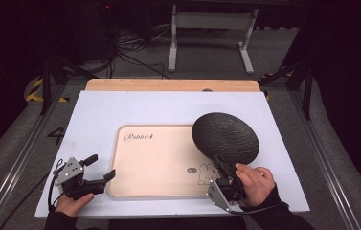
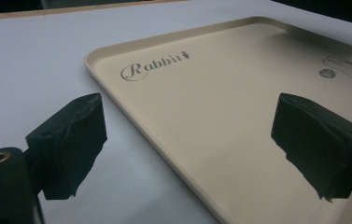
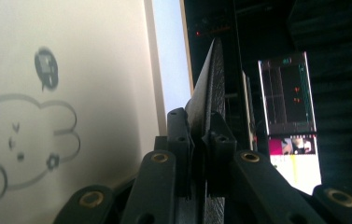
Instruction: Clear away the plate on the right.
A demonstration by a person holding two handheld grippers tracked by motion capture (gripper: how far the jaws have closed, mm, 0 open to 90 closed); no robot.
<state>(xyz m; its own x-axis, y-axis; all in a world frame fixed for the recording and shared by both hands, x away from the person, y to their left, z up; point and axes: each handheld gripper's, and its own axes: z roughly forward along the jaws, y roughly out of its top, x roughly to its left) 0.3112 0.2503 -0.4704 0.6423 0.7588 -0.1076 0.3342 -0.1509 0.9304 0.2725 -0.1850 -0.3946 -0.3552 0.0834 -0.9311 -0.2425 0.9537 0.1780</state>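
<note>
High view: right gripper (image 1: 222,178) clenches a black plate (image 1: 225,138) by its rim, tilting it over the tray (image 1: 140,163), apparently for placing, while left gripper (image 1: 100,167) waits open-jawed beside the tray.

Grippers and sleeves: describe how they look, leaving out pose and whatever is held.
Both are black two-jaw tools. The left gripper carries a grey three-cornered plate on top, and a black cable trails from it; its jaws end in blocky black pads. The right gripper bears a similar grey plate and brass-coloured pivot pins. The person's sleeves are dark.
</note>
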